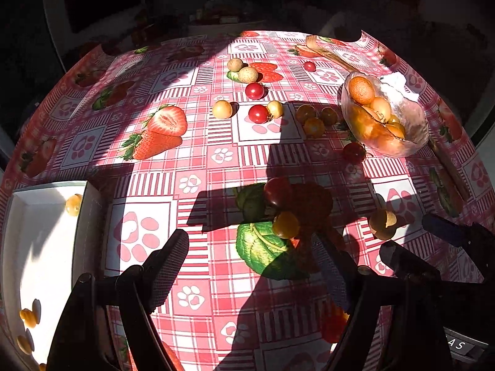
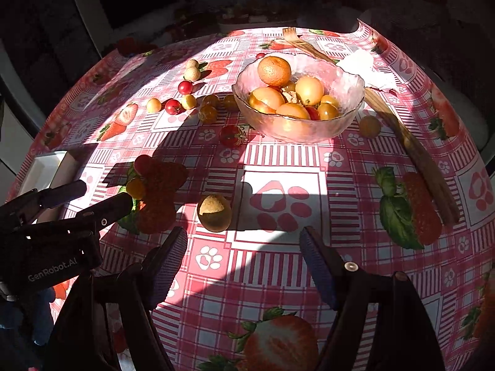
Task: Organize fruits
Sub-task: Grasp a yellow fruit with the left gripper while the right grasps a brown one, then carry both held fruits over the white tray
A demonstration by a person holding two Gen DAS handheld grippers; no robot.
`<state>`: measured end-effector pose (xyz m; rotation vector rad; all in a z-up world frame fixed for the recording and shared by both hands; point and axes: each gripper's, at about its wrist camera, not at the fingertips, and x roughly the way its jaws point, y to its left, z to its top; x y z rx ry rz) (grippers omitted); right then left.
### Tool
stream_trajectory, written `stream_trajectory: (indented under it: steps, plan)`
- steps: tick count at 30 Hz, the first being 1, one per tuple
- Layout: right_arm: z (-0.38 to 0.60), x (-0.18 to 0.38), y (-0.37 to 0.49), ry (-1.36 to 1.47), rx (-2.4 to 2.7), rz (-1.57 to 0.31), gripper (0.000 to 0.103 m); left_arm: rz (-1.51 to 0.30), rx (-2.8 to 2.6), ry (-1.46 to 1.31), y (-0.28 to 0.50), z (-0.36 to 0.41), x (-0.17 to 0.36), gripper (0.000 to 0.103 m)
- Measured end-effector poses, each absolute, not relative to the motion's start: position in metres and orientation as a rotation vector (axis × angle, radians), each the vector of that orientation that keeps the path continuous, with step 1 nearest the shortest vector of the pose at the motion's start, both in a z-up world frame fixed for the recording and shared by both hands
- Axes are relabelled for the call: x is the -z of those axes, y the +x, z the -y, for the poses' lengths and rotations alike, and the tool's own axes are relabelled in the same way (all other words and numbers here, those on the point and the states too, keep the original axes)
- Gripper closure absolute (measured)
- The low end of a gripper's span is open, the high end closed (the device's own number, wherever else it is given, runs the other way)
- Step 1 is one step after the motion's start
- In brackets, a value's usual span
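A: Where is the fruit?

B: Lots of it sits in the glass bowl (image 2: 346, 114) at the far right of the tabletop (image 2: 278, 262). There is a mandarin (image 2: 274, 70) on top, with round yellow fruits beside it.

A: And the rest?

B: Small ones lie loose on the strawberry cloth. Two red cherry tomatoes (image 1: 254, 91) and some pale yellow ones (image 1: 222, 109) sit left of the bowl. One red tomato (image 1: 277, 191) and one yellow tomato (image 1: 286, 224) touch each other in the shadow, nearer to us.

A: What is that brown round thing?

B: A tan fruit (image 2: 214, 213), half in sun. It lies just ahead of the right hand-held gripper (image 2: 244, 247).

A: Is that one holding anything?

B: No. Its fingers are spread apart with only cloth between them.

A: And the left hand-held gripper (image 1: 252, 252)?

B: Also spread wide, holding nothing. The two touching tomatoes lie just past its tips.

A: What is the white thing?

B: A white tray (image 1: 46, 247) at the left edge, with a few small yellow fruits (image 1: 73, 205) in it.

A: Anything else?

B: Wooden tongs (image 2: 411, 148) lie to the right of the bowl.
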<state>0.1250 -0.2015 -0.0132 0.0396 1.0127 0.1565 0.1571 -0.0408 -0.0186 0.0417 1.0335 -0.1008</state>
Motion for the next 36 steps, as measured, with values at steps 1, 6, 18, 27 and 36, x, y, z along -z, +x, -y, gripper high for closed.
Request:
stream_trajectory:
  steps: [1,6,18,27,36]
  plan:
    - [0.2,0.014,0.126,0.032,-0.159,-1.008,0.026,-1.037,0.097,0.048,0.159,0.043,0.021,0.022]
    - [0.194,0.019,0.133,0.003,-0.173,-1.0,0.028,-1.053,0.088,0.046,0.166,0.044,0.03,0.032]
    - [0.184,0.021,0.139,-0.031,-0.185,-0.979,0.076,-1.002,0.141,0.081,0.164,0.058,0.027,0.083]
    - [0.211,0.012,0.122,0.122,-0.219,-1.009,0.076,-1.005,0.185,-0.008,0.133,0.037,0.013,0.082]
    - [0.218,0.004,0.093,0.179,-0.239,-1.018,0.076,-0.983,0.198,-0.028,0.085,0.017,-0.002,0.082]
